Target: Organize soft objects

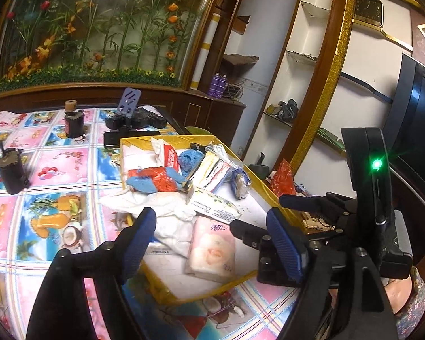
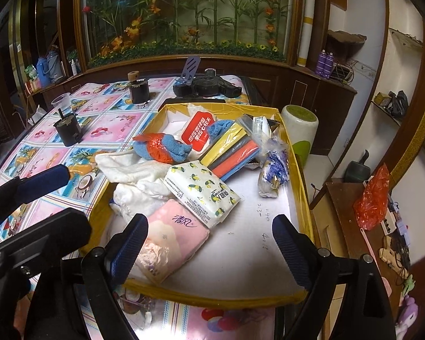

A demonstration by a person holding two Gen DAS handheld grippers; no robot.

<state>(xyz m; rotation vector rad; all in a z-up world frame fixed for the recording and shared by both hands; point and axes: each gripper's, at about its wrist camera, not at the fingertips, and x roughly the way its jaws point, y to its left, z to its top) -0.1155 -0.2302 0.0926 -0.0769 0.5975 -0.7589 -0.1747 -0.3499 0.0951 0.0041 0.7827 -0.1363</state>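
Two grippers, the left gripper (image 1: 212, 243) and the right gripper (image 2: 212, 252), are held spread and empty low in frame over the yellow-rimmed tray (image 2: 212, 294). The pink tissue pack (image 2: 167, 243) lies released at centre; a next soft item is probably to be chosen and grasped.

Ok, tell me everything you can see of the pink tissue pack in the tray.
The pink tissue pack is a soft, pillow-shaped packet in glossy clear-and-pink plastic wrap, with dark handwriting-style characters printed near its top and a pale flower-like print. It looks sealed and full. It lies flat on the white floor of the yellow-rimmed tray, near the front left corner. Its far end tucks under the lemon-print tissue pack and its left side meets the white cloth. No gripper holds it.
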